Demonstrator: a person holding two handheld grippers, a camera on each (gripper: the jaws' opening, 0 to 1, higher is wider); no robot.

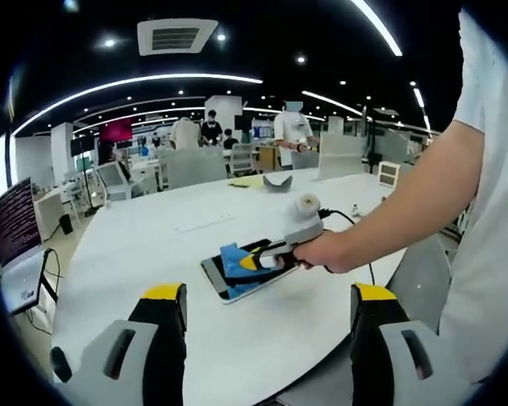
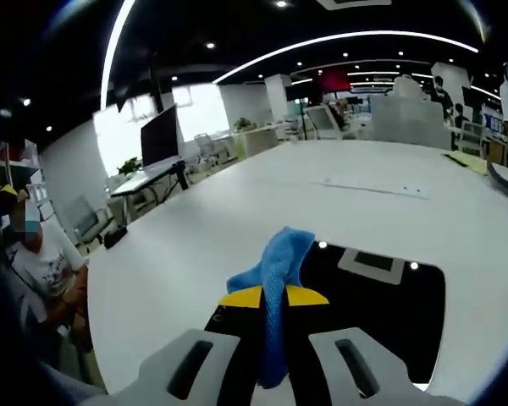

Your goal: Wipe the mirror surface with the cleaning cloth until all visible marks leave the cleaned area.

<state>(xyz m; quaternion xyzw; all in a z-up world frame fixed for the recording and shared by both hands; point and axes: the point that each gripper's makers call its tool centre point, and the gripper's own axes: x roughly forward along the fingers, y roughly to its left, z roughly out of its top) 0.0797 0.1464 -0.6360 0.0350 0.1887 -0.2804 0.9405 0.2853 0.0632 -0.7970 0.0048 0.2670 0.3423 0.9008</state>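
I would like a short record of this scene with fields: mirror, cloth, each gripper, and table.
mirror: flat on the white table, reflecting dark ceiling and lights
cloth: blue, clamped in the right gripper, draped onto the mirror
right gripper: jaws shut on the cloth, over the mirror
left gripper: jaws open, empty, held back from the mirror
table: large, white

A white table (image 1: 152, 245) fills the middle of the left gripper view, with a dark folded thing (image 1: 277, 180) and a yellow sheet (image 1: 247, 181) at its far end. A lit laptop (image 1: 17, 245) sits off its left edge, and people (image 1: 292, 131) stand beyond among chairs (image 1: 195, 165). In the right gripper view a monitor (image 2: 159, 135) stands on a desk by the bright windows (image 2: 199, 110).
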